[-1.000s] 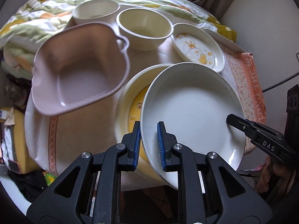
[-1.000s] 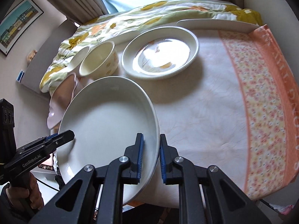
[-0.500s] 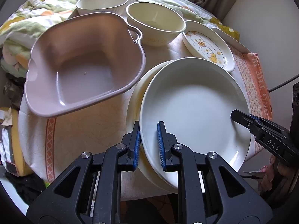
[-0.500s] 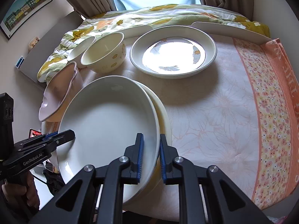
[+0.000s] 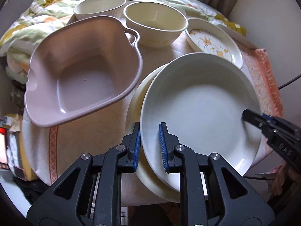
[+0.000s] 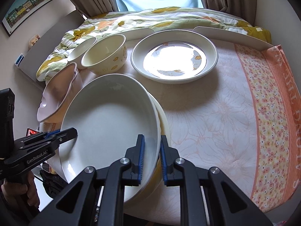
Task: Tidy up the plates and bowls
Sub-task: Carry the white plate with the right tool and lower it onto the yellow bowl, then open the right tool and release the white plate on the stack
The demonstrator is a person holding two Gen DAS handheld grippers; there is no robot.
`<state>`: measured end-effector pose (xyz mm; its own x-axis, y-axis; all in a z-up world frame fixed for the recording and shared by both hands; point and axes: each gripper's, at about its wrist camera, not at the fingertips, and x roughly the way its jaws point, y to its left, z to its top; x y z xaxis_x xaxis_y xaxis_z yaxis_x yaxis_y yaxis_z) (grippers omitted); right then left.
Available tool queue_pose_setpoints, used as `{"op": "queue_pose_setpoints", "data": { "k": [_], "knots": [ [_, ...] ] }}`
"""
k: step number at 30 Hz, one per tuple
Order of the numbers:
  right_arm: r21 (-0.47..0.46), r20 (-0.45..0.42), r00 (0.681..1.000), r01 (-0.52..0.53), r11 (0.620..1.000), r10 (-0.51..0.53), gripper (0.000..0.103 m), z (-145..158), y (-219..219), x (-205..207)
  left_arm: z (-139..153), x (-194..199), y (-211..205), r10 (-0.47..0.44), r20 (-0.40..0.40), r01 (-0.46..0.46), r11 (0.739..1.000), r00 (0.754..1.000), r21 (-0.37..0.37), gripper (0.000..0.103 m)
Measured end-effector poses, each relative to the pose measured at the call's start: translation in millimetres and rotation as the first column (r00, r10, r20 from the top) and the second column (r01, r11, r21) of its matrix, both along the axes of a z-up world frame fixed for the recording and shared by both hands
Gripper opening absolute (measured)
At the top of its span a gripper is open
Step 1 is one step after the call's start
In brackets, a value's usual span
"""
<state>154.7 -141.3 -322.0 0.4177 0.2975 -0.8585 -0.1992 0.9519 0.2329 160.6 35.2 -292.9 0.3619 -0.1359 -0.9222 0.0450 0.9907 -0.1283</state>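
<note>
White plate (image 5: 199, 111): both grippers clamp it, one on each side of its rim, over the table's near edge.
Left gripper (image 5: 149, 146): jaws closed on the plate's near-left rim, one blue pad inside the rim, one outside.
Right gripper (image 6: 151, 153): jaws pinched on the opposite rim, pads on either side of the lip.
Cream plate (image 5: 135, 101): directly under the white plate, its rim showing on the left and near sides; it overhangs the table's near edge.
Pink square bowl (image 5: 82, 71): at the near-left edge, just beside the stacked plates, partly past the cloth's edge.
Two cream bowls (image 5: 156, 22) (image 5: 99, 7): toward the far-left edge, side by side.
Flowered plate (image 6: 175, 56): far centre, apart from the stack.
Tablecloth (image 6: 216, 116): bare stretch across the right half, from the flowered plate to the near-right corner.
</note>
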Motion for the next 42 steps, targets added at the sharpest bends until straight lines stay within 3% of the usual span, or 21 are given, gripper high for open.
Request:
{"op": "queue_pose_setpoints", "data": {
  "k": [4,12,17,29,33,36,39,40,41,42],
  "knots": [
    [-0.023,0.0,1.0,0.006,1.0,-0.006,0.015,0.1,-3.6,2.0,1.6,-1.6,-17.1,-0.041,0.017,0.039,0.991,0.999,0.131,0.016],
    [-0.07,0.019,1.0,-0.018,0.997,0.02,0.015,0.9,1.1,1.0,6.1,-1.0,-19.6,-0.024,0.002,0.024,0.988,1.0,0.155,0.016],
    [-0.093,0.033,0.999,-0.035,0.995,0.038,0.015,2.2,6.5,1.2,12.1,-1.2,-27.0,-0.028,0.051,0.015,0.972,0.998,0.233,0.016],
    [-0.097,0.027,0.998,-0.052,0.994,0.055,0.014,0.3,9.0,1.4,15.3,-4.2,-21.3,-0.008,0.054,-0.004,0.976,0.998,0.218,0.016],
    [-0.082,0.033,0.998,-0.043,0.996,0.046,0.014,5.1,6.2,0.2,29.2,-6.5,-20.2,-0.013,0.079,-0.003,0.98,0.997,0.198,0.016],
    [-0.046,0.043,0.998,-0.032,0.998,0.034,0.014,20.1,0.0,3.3,54.7,-6.1,-17.3,-0.019,0.121,0.003,0.991,0.992,0.133,0.016],
    [0.003,0.062,0.998,-0.014,1.0,0.014,0.015,43.8,-11.7,11.5,86.3,-5.0,-16.9,-0.048,0.208,0.044,0.999,0.977,0.022,0.017],
    [0.028,0.076,0.997,-0.013,1.0,0.011,0.015,52.3,-17.2,14.3,94.9,-4.0,-15.7,-0.045,0.24,0.048,0.999,0.97,-0.01,0.027],
    [0.044,0.096,0.995,-0.01,0.999,0.005,0.015,61.9,-22.5,16.4,100.9,-0.5,-15.6,-0.04,0.256,0.049,0.998,0.966,-0.03,0.061],
    [0.034,0.119,0.993,0.003,0.999,-0.007,0.018,71.3,-27.3,18.3,104.1,4.3,-15.6,-0.037,0.258,0.051,0.998,0.965,-0.047,0.088]
  ]
}}
